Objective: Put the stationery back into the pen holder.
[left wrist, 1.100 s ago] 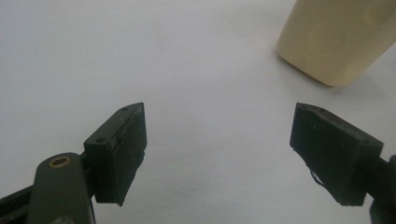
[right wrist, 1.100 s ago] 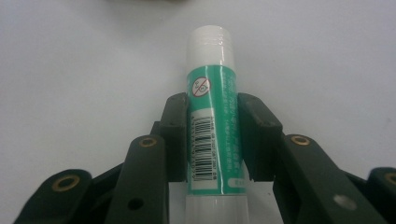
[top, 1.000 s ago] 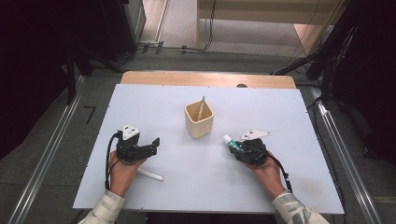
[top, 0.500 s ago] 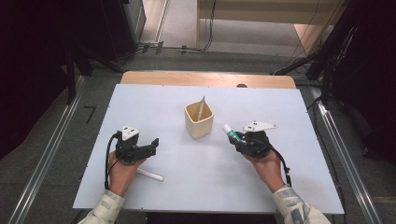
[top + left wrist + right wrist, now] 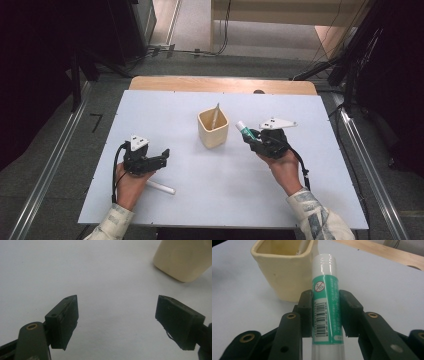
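Observation:
A cream square cup (image 5: 213, 128) stands mid-table with a white stick (image 5: 215, 115) leaning inside it. My right gripper (image 5: 254, 137) is shut on a green-and-white glue stick (image 5: 325, 300), whose white cap end points toward the cup (image 5: 285, 270), just right of it. In the high view the glue stick (image 5: 244, 129) pokes out up-left of the right hand. My left gripper (image 5: 164, 155) rests at the front left with its jaws wide open and nothing between them (image 5: 117, 320). A white tube (image 5: 161, 187) lies on the table just right of the left hand.
The white tabletop (image 5: 190, 100) has a wooden strip (image 5: 220, 85) along its far edge. Metal rails (image 5: 50, 170) run along the floor at both sides. Black cables trail from each gripper along the forearms.
The right gripper has carried the glue stick up and left, closer to the cup. The left gripper has stayed in place, open.

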Demonstrator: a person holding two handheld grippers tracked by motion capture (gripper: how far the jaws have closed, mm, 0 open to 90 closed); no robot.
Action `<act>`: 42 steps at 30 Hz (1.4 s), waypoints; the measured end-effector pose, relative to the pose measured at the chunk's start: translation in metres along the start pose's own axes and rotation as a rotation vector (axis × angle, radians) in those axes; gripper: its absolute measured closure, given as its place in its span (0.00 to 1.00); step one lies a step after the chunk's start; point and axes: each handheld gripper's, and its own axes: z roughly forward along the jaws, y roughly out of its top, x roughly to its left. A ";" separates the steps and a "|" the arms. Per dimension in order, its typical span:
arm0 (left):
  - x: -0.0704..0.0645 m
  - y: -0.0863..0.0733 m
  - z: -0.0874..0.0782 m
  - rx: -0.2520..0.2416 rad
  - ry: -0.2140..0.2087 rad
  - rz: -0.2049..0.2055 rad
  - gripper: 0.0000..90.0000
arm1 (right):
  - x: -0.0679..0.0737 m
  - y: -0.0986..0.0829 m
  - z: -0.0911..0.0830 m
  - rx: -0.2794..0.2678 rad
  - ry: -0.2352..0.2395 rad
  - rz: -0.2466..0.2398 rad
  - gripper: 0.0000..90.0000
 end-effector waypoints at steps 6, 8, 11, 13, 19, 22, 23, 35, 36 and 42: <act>0.000 0.000 0.000 -0.004 -0.001 0.003 0.21 | 0.004 0.008 0.005 -0.015 0.010 -0.005 0.71; 0.000 0.000 0.000 -0.004 -0.003 0.002 0.21 | 0.005 0.012 0.006 -0.014 0.016 -0.012 0.70; 0.000 0.000 0.000 -0.005 -0.004 -0.001 0.21 | 0.006 0.017 0.008 -0.022 0.023 -0.015 0.70; 0.000 0.000 0.000 -0.006 -0.004 -0.003 0.21 | 0.006 0.022 0.008 -0.029 0.026 -0.014 0.70; 0.001 0.000 0.001 -0.005 -0.004 -0.005 0.21 | 0.009 0.032 0.012 -0.038 0.029 -0.022 0.71; 0.001 0.000 0.001 -0.005 -0.003 -0.005 0.21 | 0.010 0.038 0.014 -0.043 0.029 -0.024 0.71; 0.001 0.000 0.001 -0.005 -0.004 -0.007 0.21 | 0.010 0.039 0.015 -0.046 0.031 -0.027 0.71; 0.002 -0.001 0.001 -0.007 -0.004 -0.007 0.21 | 0.019 0.057 0.021 -0.059 0.044 -0.043 0.70; 0.002 -0.001 0.001 -0.007 -0.004 -0.007 0.21 | 0.019 0.057 0.022 -0.060 0.045 -0.045 0.70; 0.002 -0.001 0.000 -0.008 -0.001 -0.006 0.21 | 0.025 0.064 0.025 -0.064 0.054 -0.058 0.70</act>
